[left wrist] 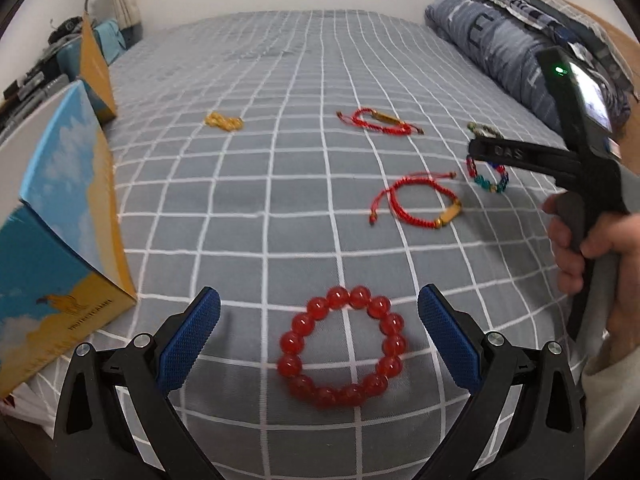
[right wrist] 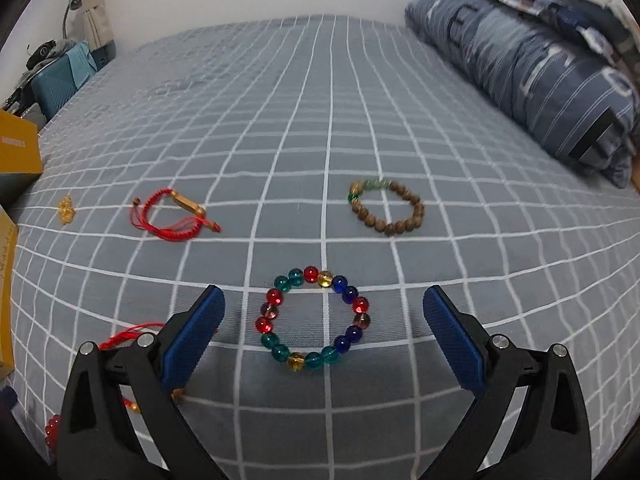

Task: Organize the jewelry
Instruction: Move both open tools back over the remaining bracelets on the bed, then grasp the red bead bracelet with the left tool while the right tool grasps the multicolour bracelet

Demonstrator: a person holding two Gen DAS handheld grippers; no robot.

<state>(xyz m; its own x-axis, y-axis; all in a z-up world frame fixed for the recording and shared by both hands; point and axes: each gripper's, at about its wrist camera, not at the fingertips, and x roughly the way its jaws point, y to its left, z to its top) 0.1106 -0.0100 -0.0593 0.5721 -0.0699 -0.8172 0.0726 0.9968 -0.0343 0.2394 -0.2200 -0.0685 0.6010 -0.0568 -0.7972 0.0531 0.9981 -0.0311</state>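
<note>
My left gripper (left wrist: 319,332) is open, its jaws either side of a red bead bracelet (left wrist: 343,346) lying on the grey checked bed. My right gripper (right wrist: 324,328) is open, its jaws either side of a multicoloured glass bead bracelet (right wrist: 312,318), which also shows in the left wrist view (left wrist: 489,178). A brown wooden bead bracelet (right wrist: 386,207) lies beyond it. Two red cord bracelets with gold bars (left wrist: 416,200) (left wrist: 380,121) and a small gold charm (left wrist: 224,121) lie farther out on the bed. The right gripper body (left wrist: 576,160) shows at the right of the left wrist view.
A blue and yellow box (left wrist: 60,216) with its lid raised stands at the bed's left edge. A blue striped pillow (right wrist: 532,68) lies at the far right. A teal case (right wrist: 52,84) and clutter stand beyond the bed's left side.
</note>
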